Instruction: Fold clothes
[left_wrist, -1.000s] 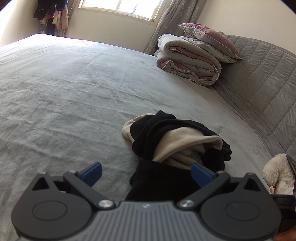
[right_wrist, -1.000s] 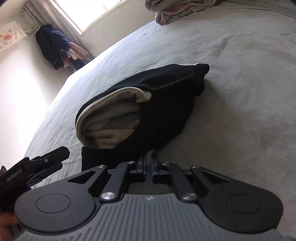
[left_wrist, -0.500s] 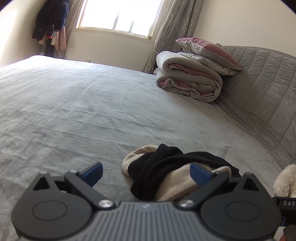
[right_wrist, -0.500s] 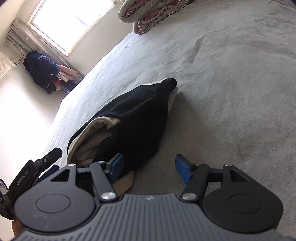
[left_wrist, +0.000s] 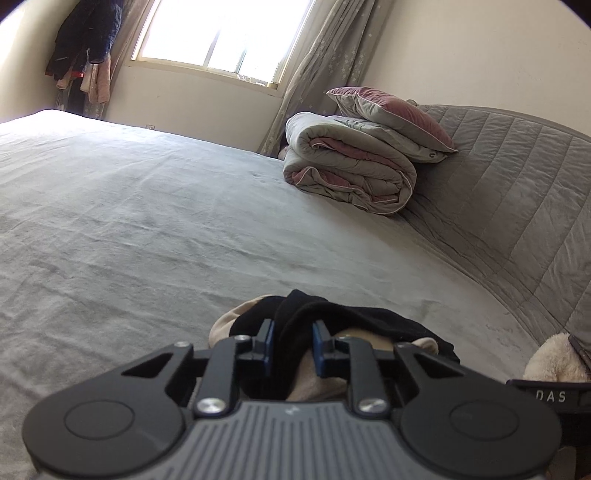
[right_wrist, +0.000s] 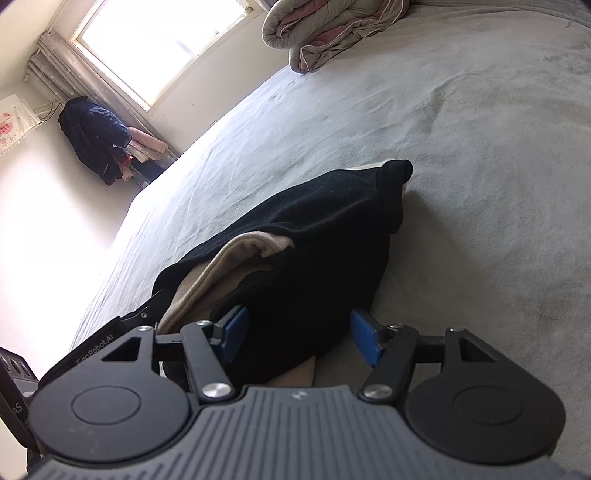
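A crumpled black garment with a beige lining (left_wrist: 369, 325) lies on the grey bed (left_wrist: 147, 221). My left gripper (left_wrist: 291, 343) has its jaws closing, and the blue pads pinch a ridge of the black fabric at the near end. In the right wrist view the same garment (right_wrist: 325, 229) stretches away from me. My right gripper (right_wrist: 299, 332) straddles its near end, jaws closing a little, with the black cloth between them. Its right pad (right_wrist: 364, 341) stands clear of the cloth. The left gripper (right_wrist: 140, 317) shows at the garment's left side.
A folded duvet (left_wrist: 347, 166) with a pillow (left_wrist: 391, 114) on top sits at the far right against the quilted headboard (left_wrist: 517, 206). A cream plush toy (left_wrist: 554, 358) lies at the right edge. Clothes hang (left_wrist: 85, 51) by the window.
The left jaws went from wide open to pinched on the black fabric. The right jaws went from shut to spread around the garment's near end.
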